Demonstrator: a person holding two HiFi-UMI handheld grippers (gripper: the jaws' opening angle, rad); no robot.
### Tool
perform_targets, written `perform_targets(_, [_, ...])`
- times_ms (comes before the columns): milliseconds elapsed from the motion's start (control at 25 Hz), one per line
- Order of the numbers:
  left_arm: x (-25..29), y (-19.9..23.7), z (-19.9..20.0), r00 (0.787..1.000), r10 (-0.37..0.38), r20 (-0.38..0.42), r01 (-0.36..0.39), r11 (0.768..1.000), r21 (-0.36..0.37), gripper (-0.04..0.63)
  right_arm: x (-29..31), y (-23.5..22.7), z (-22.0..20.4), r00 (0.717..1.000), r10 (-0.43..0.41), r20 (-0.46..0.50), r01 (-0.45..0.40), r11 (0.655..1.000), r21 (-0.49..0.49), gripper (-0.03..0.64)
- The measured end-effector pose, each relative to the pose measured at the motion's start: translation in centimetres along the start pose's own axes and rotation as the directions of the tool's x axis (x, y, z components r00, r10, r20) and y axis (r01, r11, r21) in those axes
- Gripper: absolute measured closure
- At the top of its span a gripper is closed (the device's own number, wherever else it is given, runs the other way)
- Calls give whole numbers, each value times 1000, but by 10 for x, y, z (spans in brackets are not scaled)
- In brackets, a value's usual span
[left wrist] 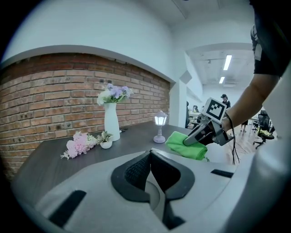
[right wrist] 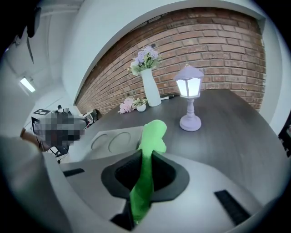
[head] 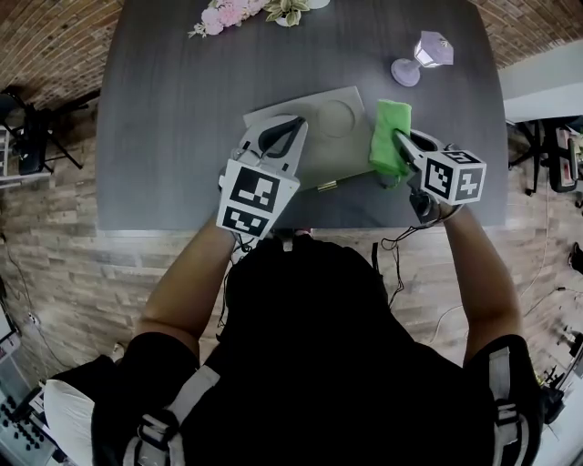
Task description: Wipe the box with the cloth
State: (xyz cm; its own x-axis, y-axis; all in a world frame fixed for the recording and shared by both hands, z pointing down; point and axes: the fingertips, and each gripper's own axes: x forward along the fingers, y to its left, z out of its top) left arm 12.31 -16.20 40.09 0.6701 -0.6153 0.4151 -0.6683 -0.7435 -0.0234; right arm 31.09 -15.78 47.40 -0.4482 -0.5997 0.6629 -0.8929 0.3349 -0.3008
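Holding the cloth pinched in my right gripper at the right edge of the box, which stretches leftward beneath my left gripper, its jaws closed on nothing.

Dark grey table and what rests on it.
We see a flat grey box lying near the front edge, with two round recesses in its top. A lit lilac lamp stands apart toward the far right. At the far edge we find loose pink flowers, a small white pot just beside them, and a white vase.
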Motion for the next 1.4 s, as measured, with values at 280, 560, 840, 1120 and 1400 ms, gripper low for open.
perform_targets(280, [-9, 1, 8, 1000, 14, -1, -14, 999, 33, 586, -8, -8, 18, 999, -16, 51, 16, 1000, -7, 578])
perform_targets(560, [-20, 6, 23, 999, 31, 28, -32, 998, 46, 586, -19, 3, 43, 994, -5, 108, 7, 1000, -21, 578])
perform_targets(840, [-40, 13, 42, 997, 45, 68, -50, 996, 71, 586, -31, 31, 70, 980, 20, 196, -17, 1000, -20, 578])
perform_targets(1120, [-61, 34, 61, 990, 82, 118, -93, 992, 87, 586, -35, 75, 104, 957, 73, 281, -52, 995, -81, 578])
perform_targets(1400, [-78, 48, 88, 980, 79, 185, -99, 990, 100, 586, -45, 107, 133, 927, 98, 363, -53, 990, -131, 578])
